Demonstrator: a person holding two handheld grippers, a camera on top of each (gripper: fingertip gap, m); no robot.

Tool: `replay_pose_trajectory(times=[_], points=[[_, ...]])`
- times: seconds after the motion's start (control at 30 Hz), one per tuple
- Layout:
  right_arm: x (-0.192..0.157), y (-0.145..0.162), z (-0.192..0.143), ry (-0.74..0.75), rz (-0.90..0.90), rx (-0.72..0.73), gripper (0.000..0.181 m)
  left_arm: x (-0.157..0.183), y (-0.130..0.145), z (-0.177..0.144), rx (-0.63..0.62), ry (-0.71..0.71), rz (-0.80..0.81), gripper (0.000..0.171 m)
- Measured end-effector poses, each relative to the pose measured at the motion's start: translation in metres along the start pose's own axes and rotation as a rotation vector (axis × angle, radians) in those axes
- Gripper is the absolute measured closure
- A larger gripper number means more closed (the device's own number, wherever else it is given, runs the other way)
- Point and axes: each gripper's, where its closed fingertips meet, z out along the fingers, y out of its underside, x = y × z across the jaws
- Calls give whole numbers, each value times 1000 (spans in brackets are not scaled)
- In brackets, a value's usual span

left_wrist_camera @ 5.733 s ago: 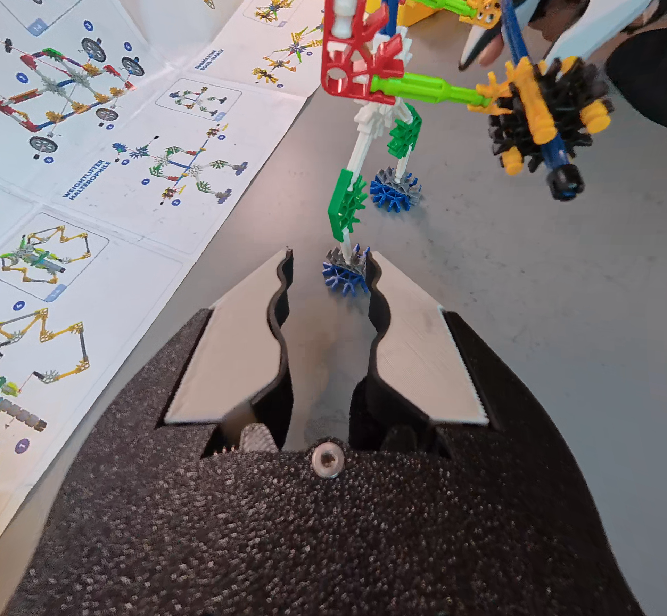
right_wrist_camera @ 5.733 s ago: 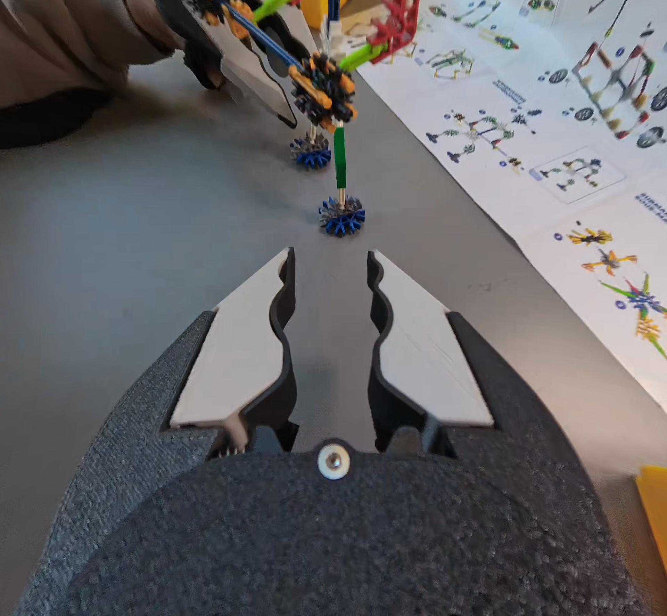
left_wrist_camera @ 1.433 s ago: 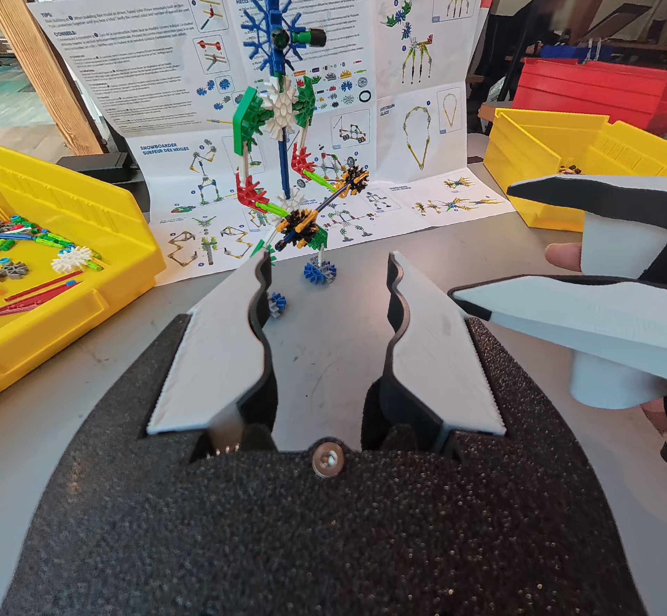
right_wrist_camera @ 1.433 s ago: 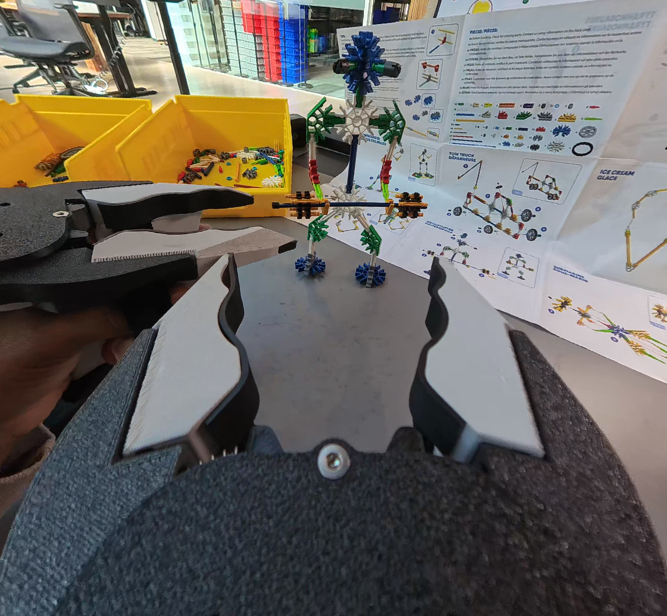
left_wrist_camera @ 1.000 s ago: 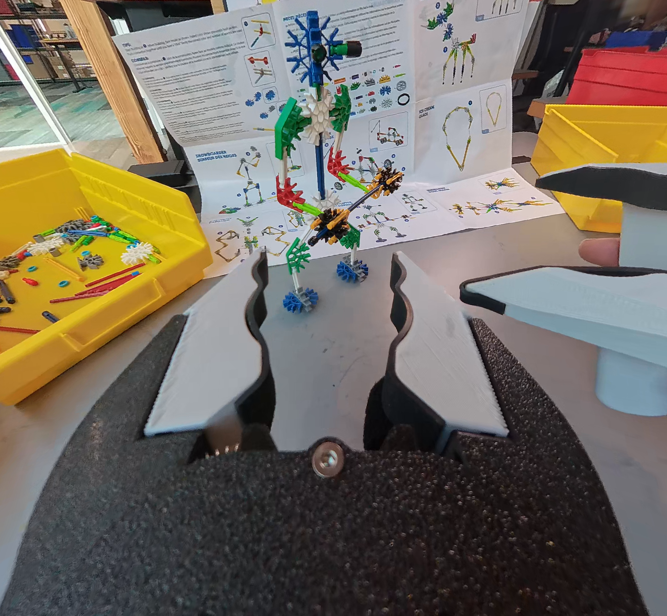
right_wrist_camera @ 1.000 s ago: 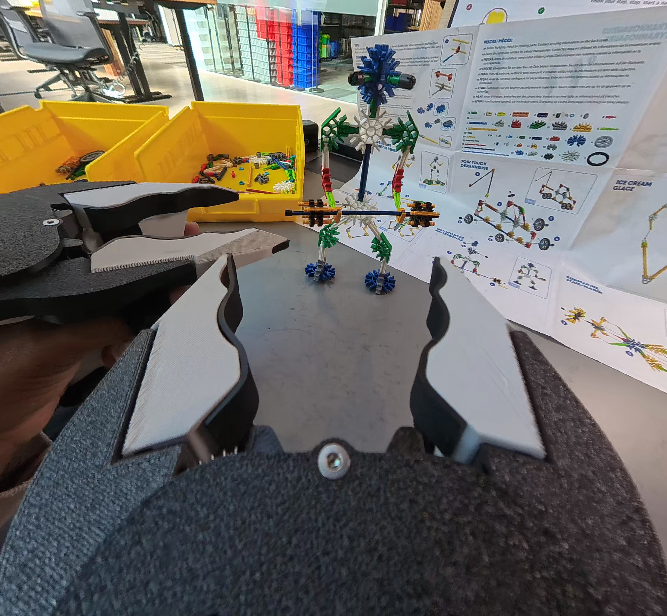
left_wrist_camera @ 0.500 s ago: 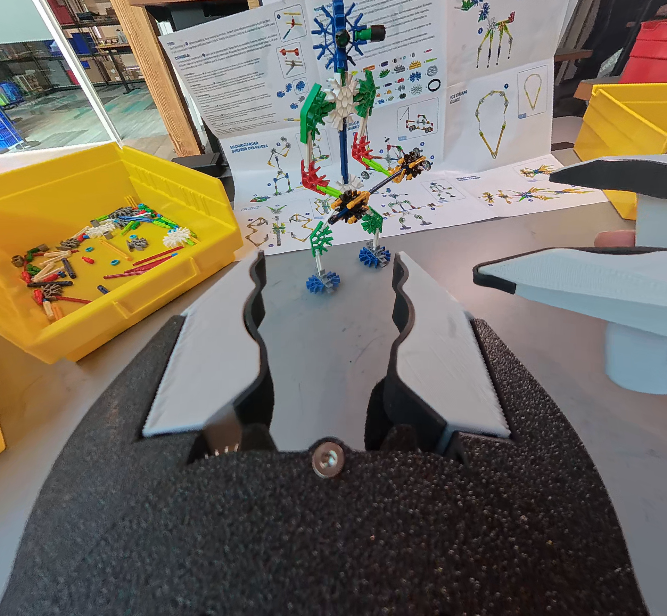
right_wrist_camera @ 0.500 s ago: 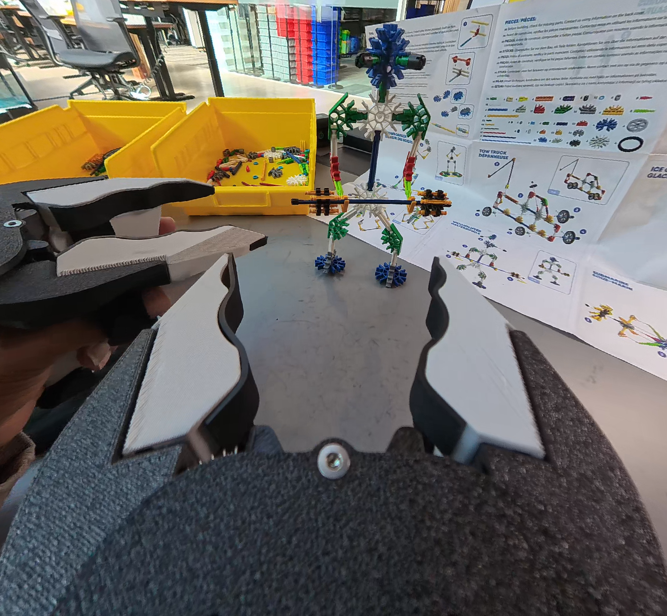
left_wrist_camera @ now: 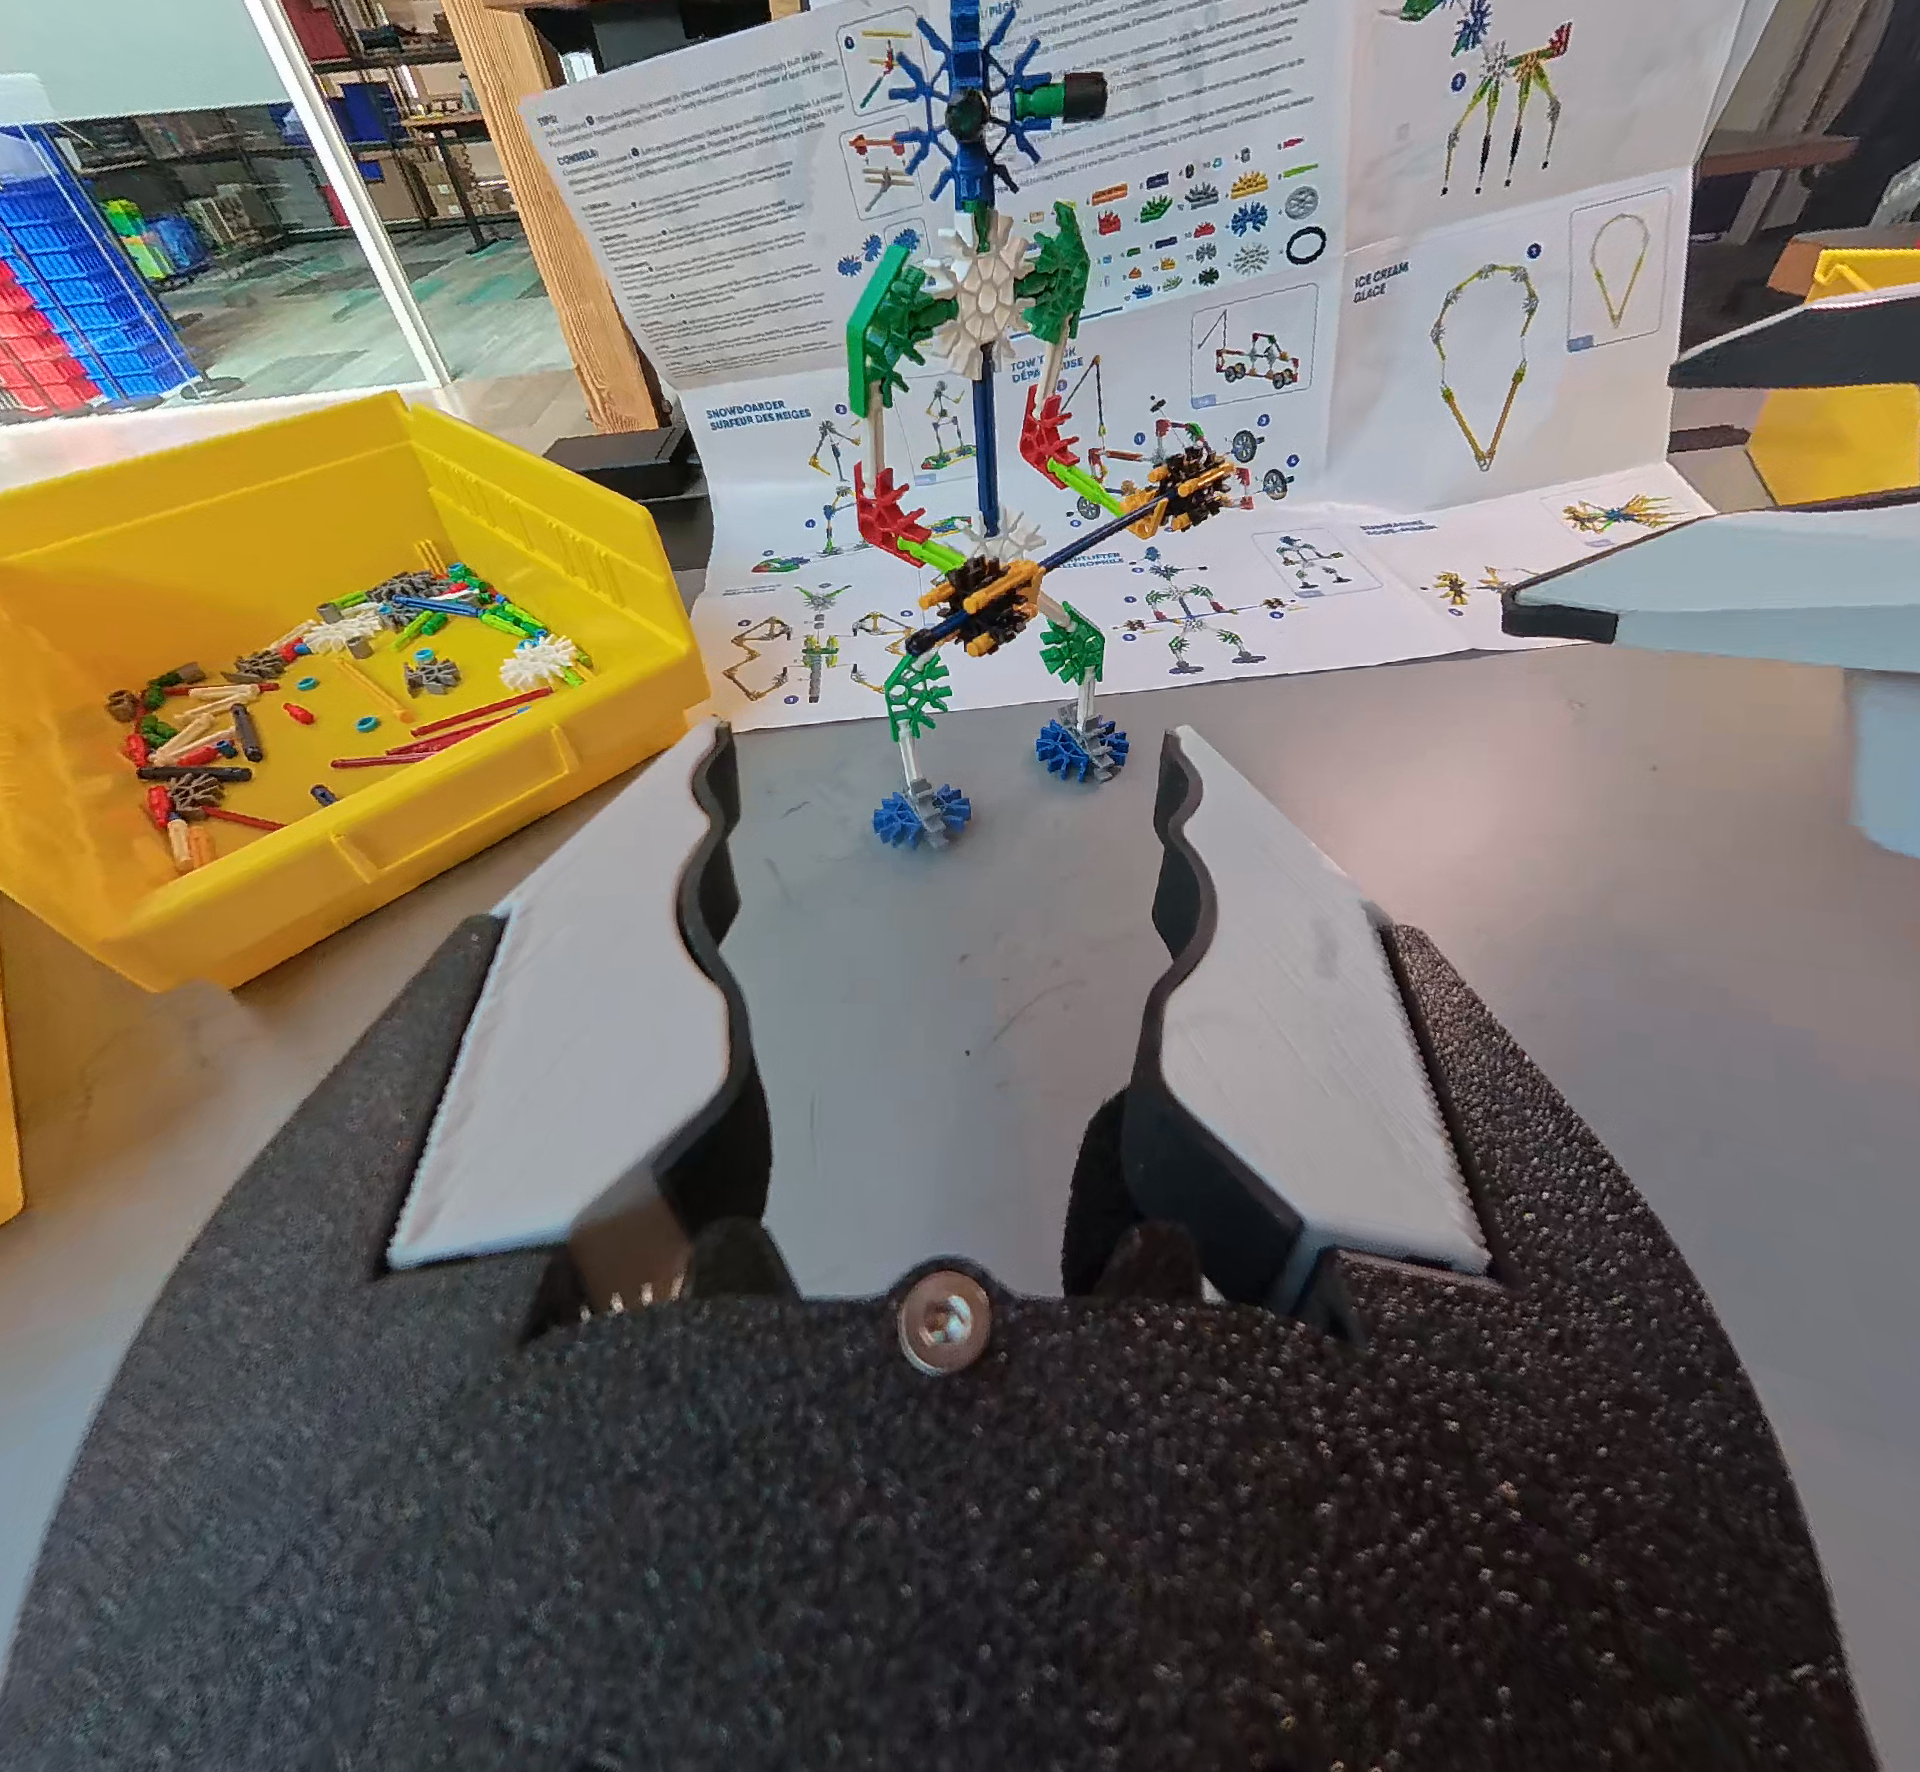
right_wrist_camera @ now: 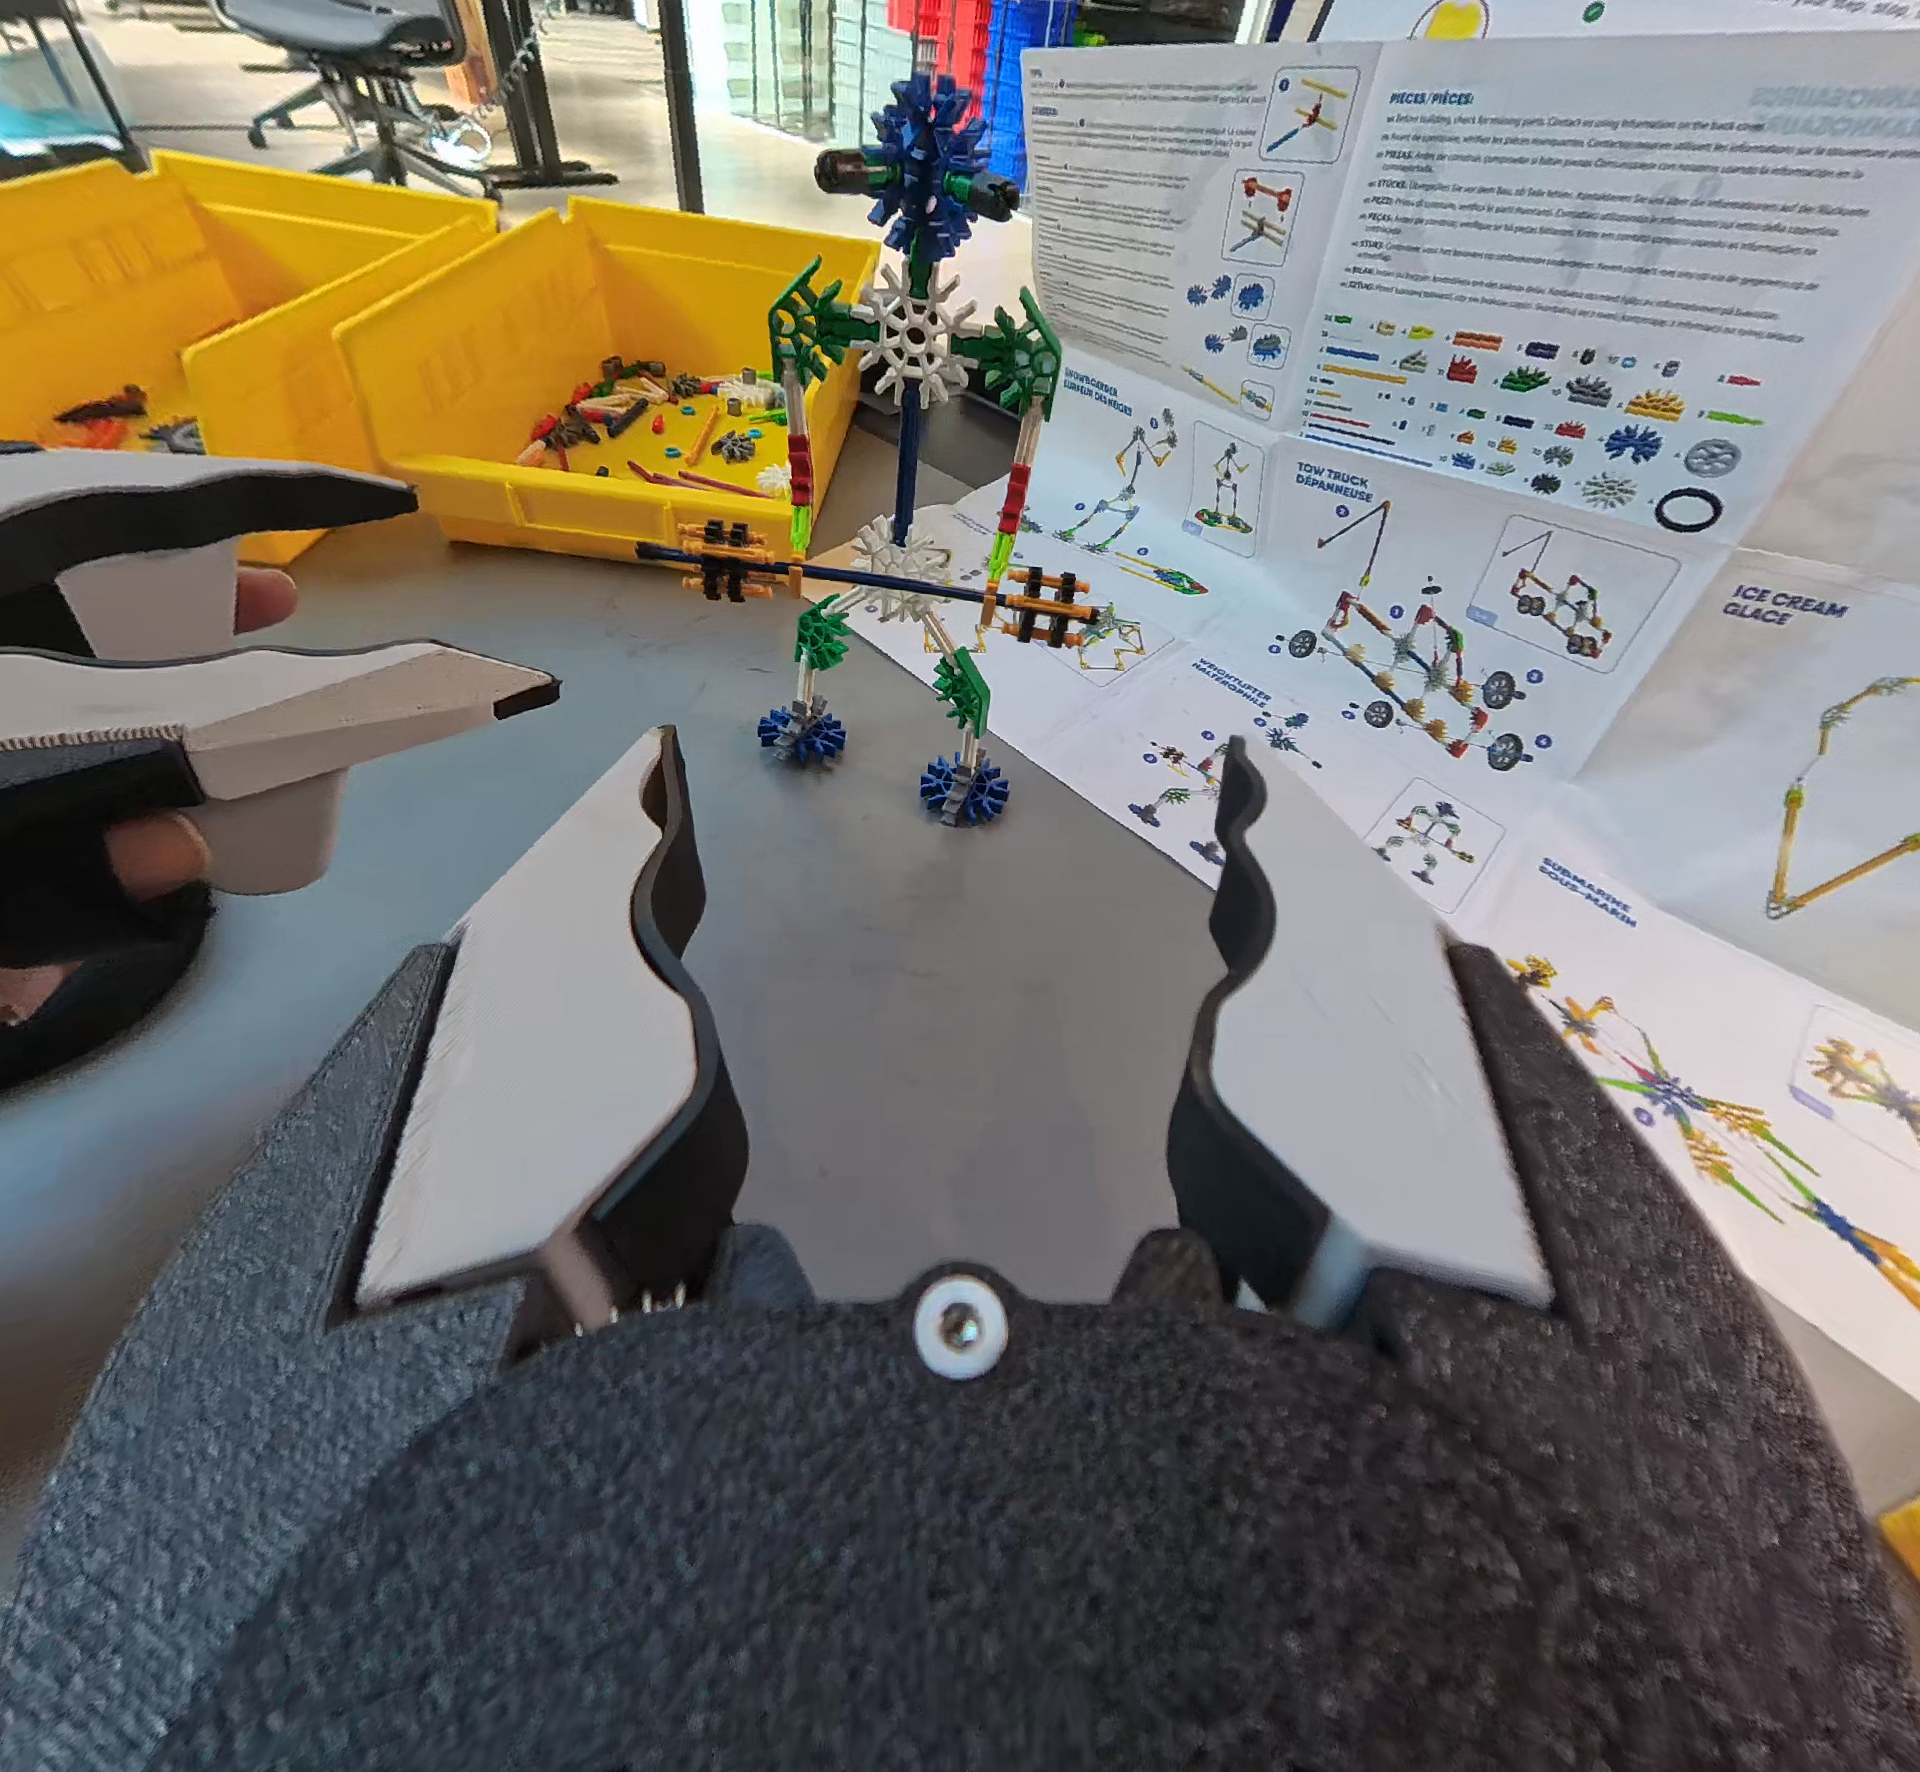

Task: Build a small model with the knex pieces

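A: Looking along the left gripper (left_wrist_camera: pixel 943 766), I see its two pale fingers spread wide with only bare grey desk (left_wrist_camera: pixel 1558 943) between them. It holds nothing and touches nothing.

B: Same for the right gripper (right_wrist_camera: pixel 948 756): jaws wide apart, empty, hovering above the desk. Its tips point at the toy figure (right_wrist_camera: pixel 909 496), which stands a little ahead of them, apart from both grippers.

A: From my side the toy figure (left_wrist_camera: pixel 982 434) stands upright on two blue spoked feet, with a blue snowflake piece on top, a white hub flanked by green connectors, and a dark blue rod across its middle carrying black and orange clusters.

B: Behind it is a folded instruction sheet (right_wrist_camera: pixel 1507 434), partly propped up and partly lying flat on the desk, printed with model diagrams and text.

A: A yellow bin (left_wrist_camera: pixel 343 683) of loose rods and connectors sits to the left of the figure.

B: I see that yellow bin (right_wrist_camera: pixel 582 392) too, with another yellow bin (right_wrist_camera: pixel 156 268) beside it. The left gripper (right_wrist_camera: pixel 416 610) shows at my left edge, turned sideways, a hand (right_wrist_camera: pixel 125 870) in a dark fingerless glove around it.
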Motion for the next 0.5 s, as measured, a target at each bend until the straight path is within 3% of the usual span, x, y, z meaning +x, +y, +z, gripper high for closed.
replay_pose_trajectory(times=[0.23, 0.37, 0.5], points=[[42, 24, 10, -26, -125, -113, 81, 40, 1, 10, -12, 68, -20, 96], [70, 38, 23, -35, -178, -135, 120, 74, 0, 26, -25, 145, -15, 112], [90, 54, 44, -43, -180, -158, 134, 107, 6, 58, -80, 211, 6, 124]])
